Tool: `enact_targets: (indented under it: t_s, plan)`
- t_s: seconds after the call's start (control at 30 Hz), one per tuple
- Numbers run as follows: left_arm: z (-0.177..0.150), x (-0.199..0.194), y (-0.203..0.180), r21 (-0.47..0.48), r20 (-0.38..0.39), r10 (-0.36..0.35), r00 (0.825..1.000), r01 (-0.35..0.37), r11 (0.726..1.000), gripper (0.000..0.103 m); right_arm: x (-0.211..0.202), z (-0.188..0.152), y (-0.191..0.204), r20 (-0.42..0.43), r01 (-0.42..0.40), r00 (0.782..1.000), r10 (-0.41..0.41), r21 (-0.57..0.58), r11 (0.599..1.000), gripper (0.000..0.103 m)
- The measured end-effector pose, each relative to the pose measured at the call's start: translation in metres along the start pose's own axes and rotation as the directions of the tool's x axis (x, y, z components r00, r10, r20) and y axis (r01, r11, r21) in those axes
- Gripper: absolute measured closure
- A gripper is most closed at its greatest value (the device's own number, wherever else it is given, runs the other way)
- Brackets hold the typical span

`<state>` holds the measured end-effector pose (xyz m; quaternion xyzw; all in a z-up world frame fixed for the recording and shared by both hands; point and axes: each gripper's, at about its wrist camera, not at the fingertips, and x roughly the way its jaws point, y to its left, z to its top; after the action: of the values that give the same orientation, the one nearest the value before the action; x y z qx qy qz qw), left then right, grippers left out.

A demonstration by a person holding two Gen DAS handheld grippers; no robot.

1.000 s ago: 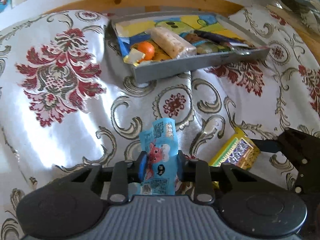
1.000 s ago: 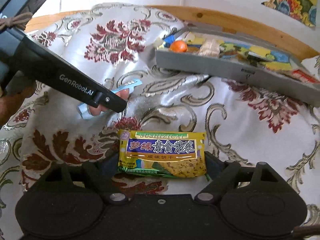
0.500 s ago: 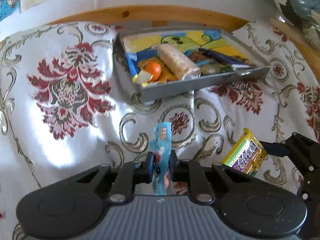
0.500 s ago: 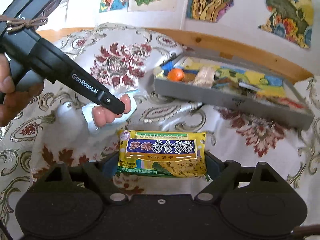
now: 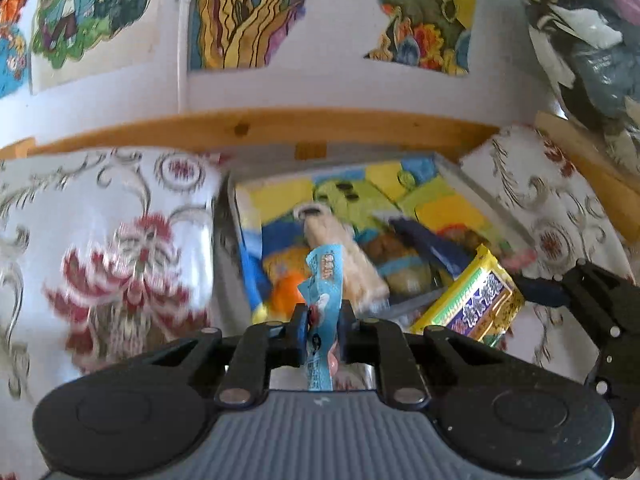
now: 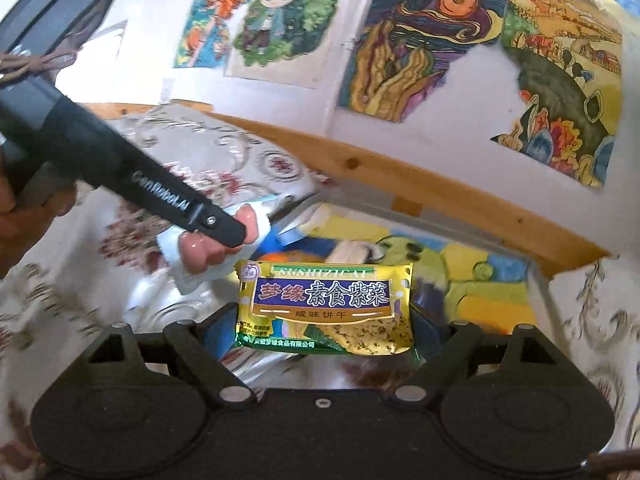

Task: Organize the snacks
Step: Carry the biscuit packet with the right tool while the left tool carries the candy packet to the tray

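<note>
My left gripper (image 5: pixel 320 330) is shut on a thin blue snack packet (image 5: pixel 322 292), held upright on edge in the air in front of the grey tray (image 5: pixel 486 206). The yellow cracker packet (image 6: pixel 326 306) sits flat between the fingers of my right gripper (image 6: pixel 326 332), which is shut on it, just in front of the tray (image 6: pixel 538 280). In the left wrist view that yellow packet (image 5: pixel 470 300) hangs at the tray's right front corner. The tray holds an orange (image 5: pixel 288 294), a beige wrapped roll (image 5: pixel 344 252) and other snacks. The left gripper's arm (image 6: pixel 160 196) crosses the right wrist view.
The tray lies on a silver cloth with red flowers (image 5: pixel 120 268), against a wooden rail (image 5: pixel 280 128) and a white wall with drawings (image 6: pixel 420 40). A bag of dark clothes (image 5: pixel 592 52) sits at the far right. A hand (image 6: pixel 16 220) holds the left gripper.
Both grippers have risen and moved forward toward the tray with their packets. The tray is now much closer, and more of the wall shows in both views.
</note>
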<state>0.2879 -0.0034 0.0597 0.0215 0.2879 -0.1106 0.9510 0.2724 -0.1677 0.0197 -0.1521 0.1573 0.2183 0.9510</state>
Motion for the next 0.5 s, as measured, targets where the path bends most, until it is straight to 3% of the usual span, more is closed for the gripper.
enact_targets:
  t_s: [0.23,0.5]
  plan:
    - [0.028,0.047,-0.002,-0.008,-0.006,0.032,0.999,-0.032,0.999,0.088,0.047,0.024,-0.043,-0.054,0.042,0.998,-0.037,0.090,0.995,0.015]
    - [0.038,0.080,-0.002,-0.042,-0.028,0.042,0.999,-0.043,0.998,0.088,0.078,0.020,-0.056,-0.108,0.055,0.993,-0.043,0.110,0.992,0.014]
